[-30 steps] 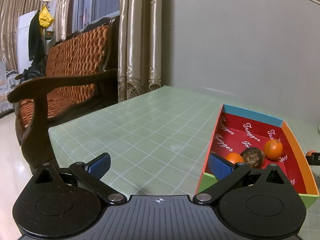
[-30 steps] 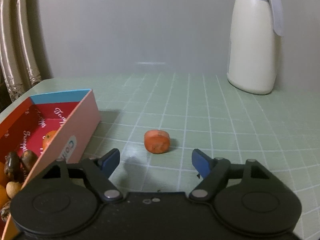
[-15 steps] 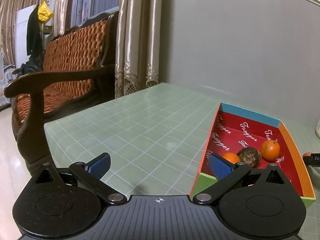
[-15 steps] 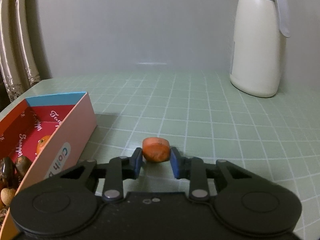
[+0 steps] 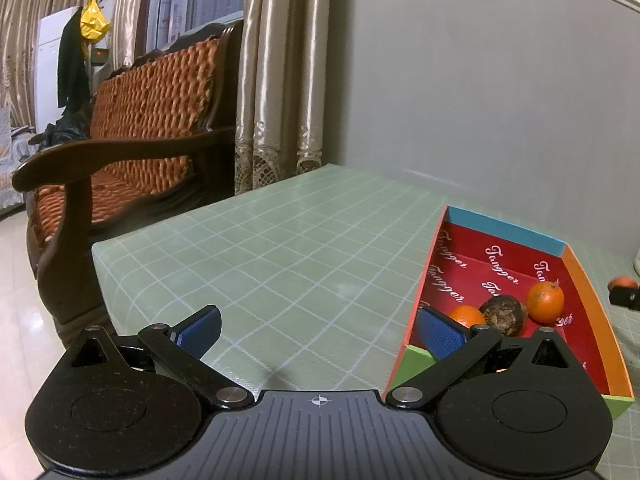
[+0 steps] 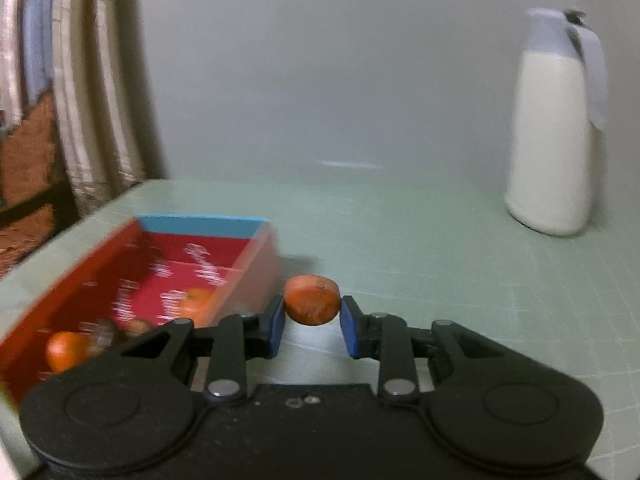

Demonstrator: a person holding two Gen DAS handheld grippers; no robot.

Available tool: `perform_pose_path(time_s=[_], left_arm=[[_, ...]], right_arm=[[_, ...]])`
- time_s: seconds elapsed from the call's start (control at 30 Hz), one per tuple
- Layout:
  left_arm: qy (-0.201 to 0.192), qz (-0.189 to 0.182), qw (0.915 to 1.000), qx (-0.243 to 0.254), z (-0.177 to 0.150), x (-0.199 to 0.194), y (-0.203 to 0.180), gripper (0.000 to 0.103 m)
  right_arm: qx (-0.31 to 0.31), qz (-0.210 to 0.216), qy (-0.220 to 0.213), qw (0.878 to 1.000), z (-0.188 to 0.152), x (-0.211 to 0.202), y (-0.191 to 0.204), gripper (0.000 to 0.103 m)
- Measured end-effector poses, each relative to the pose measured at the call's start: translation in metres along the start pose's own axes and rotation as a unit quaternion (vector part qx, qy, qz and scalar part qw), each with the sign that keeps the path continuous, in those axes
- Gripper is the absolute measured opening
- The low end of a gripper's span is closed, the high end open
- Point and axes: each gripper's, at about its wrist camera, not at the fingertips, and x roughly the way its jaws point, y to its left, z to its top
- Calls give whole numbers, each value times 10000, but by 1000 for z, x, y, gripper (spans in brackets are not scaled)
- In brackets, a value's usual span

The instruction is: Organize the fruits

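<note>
My right gripper [image 6: 312, 316] is shut on a flat orange fruit [image 6: 311, 299], held above the green table just right of the red box [image 6: 240, 256]. In the left wrist view that same fruit [image 5: 621, 281] shows at the far right edge beside the box [image 5: 596, 308]. Inside the box lie two oranges [image 5: 545, 302] [image 5: 466, 316] and a dark brown fruit [image 5: 502, 314]. My left gripper [image 5: 320, 332] hangs open over the table, its right finger over the box's near corner, with nothing between the fingers.
A cream thermos jug [image 6: 554, 152] stands at the back right by the grey wall. A wooden sofa with orange cushions [image 5: 132, 120] and curtains [image 5: 276, 72] are left of the table [image 5: 280, 264], whose left edge drops to the floor.
My right gripper closed on the orange fruit that lay on the table, lifted it and swung left toward the box. The left gripper stayed in place, open.
</note>
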Motion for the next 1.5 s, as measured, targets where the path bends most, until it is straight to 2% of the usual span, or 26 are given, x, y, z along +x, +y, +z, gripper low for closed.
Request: perform_pose_path(time_s=[0.23,0.37,0.6,1.0,1.1,1.13,1.17,1.23,1.3,1.43,1.5], left_arm=[[-6,-3,10000,-39,0,-1,3,103],[-33,12,10000,-85,0,-2,6,103],[-15,-14,9999,-125,0,-2,10,103],[-35,30,9999,-106,0,-3,8,103],[-54,-1,9999,-97,0,-4,8,103],[-80,-10,9999,-78,0,-5,6,103],[-122,-18,9999,-33,-1,-6,5,103],[-175,-65,9998,66,-1,-10,0,103],[-194,-177,9995,201,-1,-14,-5,103],[-128,-399,9984,372,4,-31,-16,103],[-51,-585,9974,418,6,-45,-24,103]], right_arm=[[-446,588,-33,9973,6,-20,44,29],[-684,745,72,9948,0,-21,64,28],[-831,736,305,9934,-10,-23,75,29],[-845,661,288,9938,-16,-29,80,36],[-802,644,191,9945,-14,-37,78,44],[-800,628,140,9947,-13,-42,77,53],[-792,559,86,9952,-13,-47,76,69],[-762,376,-116,9963,-12,-61,72,79],[-757,246,-228,9966,-12,-73,68,82],[-503,15,-170,9986,-14,-97,51,99],[-410,-90,-113,9991,-17,-108,44,99]])
